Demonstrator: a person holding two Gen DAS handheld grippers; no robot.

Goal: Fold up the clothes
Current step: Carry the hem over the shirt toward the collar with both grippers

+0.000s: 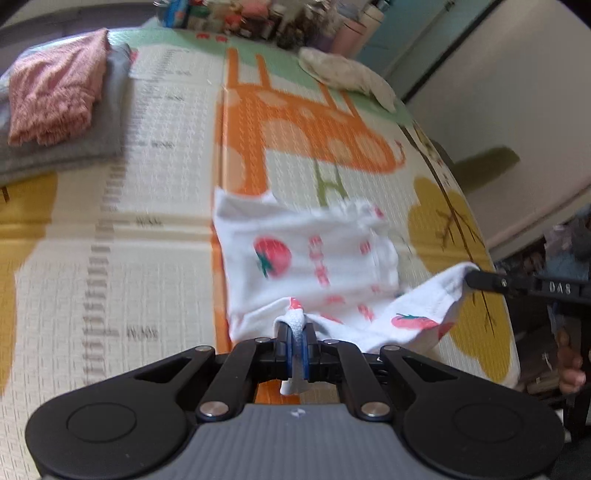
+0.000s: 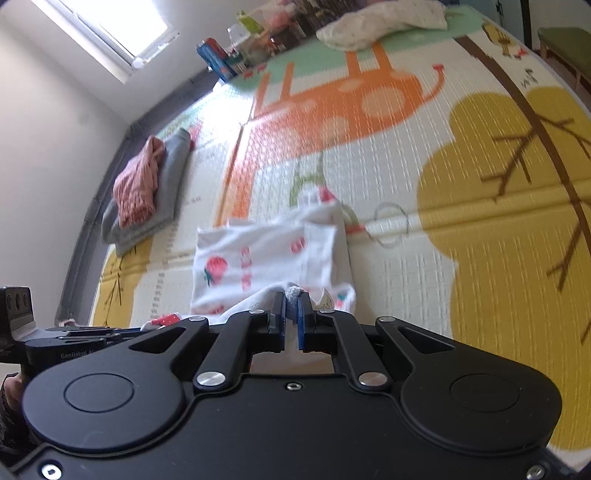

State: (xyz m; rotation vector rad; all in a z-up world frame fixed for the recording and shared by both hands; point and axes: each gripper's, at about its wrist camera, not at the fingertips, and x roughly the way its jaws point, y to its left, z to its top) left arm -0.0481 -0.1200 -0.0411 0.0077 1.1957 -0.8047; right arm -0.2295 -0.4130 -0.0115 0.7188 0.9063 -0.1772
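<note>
A white garment (image 1: 306, 254) printed with red strawberries lies partly folded on the patterned play mat (image 1: 166, 229). My left gripper (image 1: 297, 325) is shut on its near hem, white fabric bunched between the blue pads. My right gripper (image 1: 476, 278) comes in from the right in the left wrist view, shut on the garment's other near corner, which is lifted off the mat. In the right wrist view the white garment (image 2: 266, 254) stretches ahead of my right gripper (image 2: 291, 302), whose jaws pinch a fold of it. The left gripper's body (image 2: 74, 339) shows at the left edge.
A pink knitted item (image 1: 55, 96) sits on a folded grey one (image 1: 74, 147) at the mat's far left. A crumpled whitish cloth (image 1: 347, 74) lies at the far right. Bottles and toys (image 1: 258, 14) line the back edge. A person's hand (image 1: 570, 365) holds the right gripper.
</note>
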